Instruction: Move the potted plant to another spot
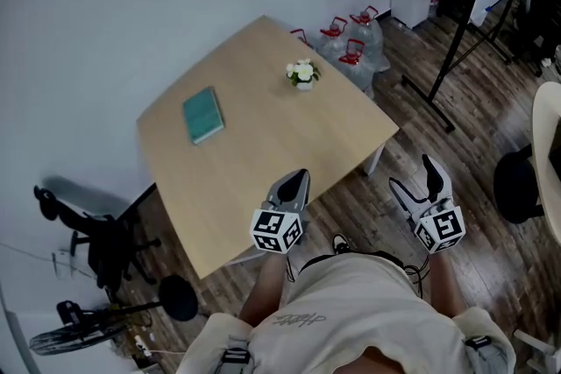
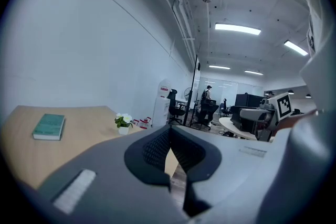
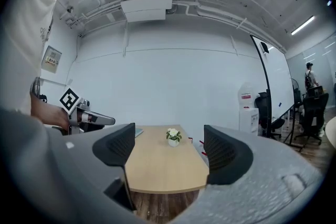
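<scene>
Looking down, I see the plant (image 1: 302,74) on the surface (image 1: 263,179). It stands close to the edge on my right, up toward the far corner. A book (image 1: 203,114) lies well apart from it, near the left corner by the wall.

I stand at the near edge. My left tongs (image 1: 298,185) are pressed together with nothing in them. They hang over the near edge. My right tongs (image 1: 412,173) are spread wide and hold nothing. They hang over the floor (image 1: 473,188), just past the near right corner. Both are well apart from the plant, and the right tongs look straight at it.

The plant is little, so I think it is light. It sits in a small white pot (image 3: 173,142). The pot looks hard and smooth, so I think it could slip if I pinch it too softly. It might crack if I drop it. The flowers (image 3: 172,132) and leaves (image 1: 312,73) on top are soft. They would bend or break if I squeezed them.

So I would grab the pot by its two sides, low down, under the leaves. I would keep it straight up so it does not tip. The spread right tongs look like the better pick, as the plant is on their side.
</scene>
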Demonstrator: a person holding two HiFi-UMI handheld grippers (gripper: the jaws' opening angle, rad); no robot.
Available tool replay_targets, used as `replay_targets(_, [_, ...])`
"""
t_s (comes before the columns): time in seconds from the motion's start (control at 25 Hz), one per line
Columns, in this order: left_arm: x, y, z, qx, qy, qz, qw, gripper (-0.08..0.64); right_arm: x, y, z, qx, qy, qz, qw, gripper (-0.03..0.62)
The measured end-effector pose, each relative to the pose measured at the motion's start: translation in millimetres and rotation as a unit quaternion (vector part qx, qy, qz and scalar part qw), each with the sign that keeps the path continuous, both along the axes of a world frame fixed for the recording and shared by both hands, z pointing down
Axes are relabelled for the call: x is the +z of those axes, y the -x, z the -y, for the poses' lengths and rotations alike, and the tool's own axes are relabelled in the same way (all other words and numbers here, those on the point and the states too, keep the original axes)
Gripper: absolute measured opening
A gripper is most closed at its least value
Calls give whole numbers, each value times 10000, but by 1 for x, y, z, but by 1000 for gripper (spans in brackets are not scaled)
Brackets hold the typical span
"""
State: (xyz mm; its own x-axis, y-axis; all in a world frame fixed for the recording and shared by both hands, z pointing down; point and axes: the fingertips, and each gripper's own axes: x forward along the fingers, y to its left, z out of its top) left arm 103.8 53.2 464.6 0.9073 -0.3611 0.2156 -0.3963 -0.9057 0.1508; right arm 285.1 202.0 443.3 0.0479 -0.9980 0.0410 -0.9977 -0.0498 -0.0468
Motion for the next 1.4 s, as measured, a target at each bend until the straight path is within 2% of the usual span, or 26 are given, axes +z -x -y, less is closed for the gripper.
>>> replay_targets(0.16, [4, 2, 24, 98, 21, 21, 9999, 18, 1, 7, 25, 21, 79, 1, 10000, 405])
replay_targets(0.36, [18, 11, 35, 76, 321, -50, 9994, 18, 7, 20, 43, -104, 379, -35, 9992, 405])
replay_targets(0.56, [29, 10, 45, -41, 466, -48, 9989, 18, 9, 15, 57, -188, 466, -44, 9987, 405])
replay_targets(0.72, [25, 7, 49, -78, 484, -208, 9986, 18, 15, 10, 71, -342, 550, 1, 9979, 405])
replay_targets(1.0, [12, 9, 94, -583, 375, -174, 9974, 18, 8, -12, 134, -670, 272, 11, 9974, 403])
replay_targets(1.2, [1, -21, 127, -711, 214, -48, 9972, 18, 5, -33, 178, -1073, 166, -32, 9941, 402])
replay_targets(1.4, [-12, -65, 143, -776, 56, -107, 9969, 18, 17, -64, 211, -1470, 235, 110, 9888, 402])
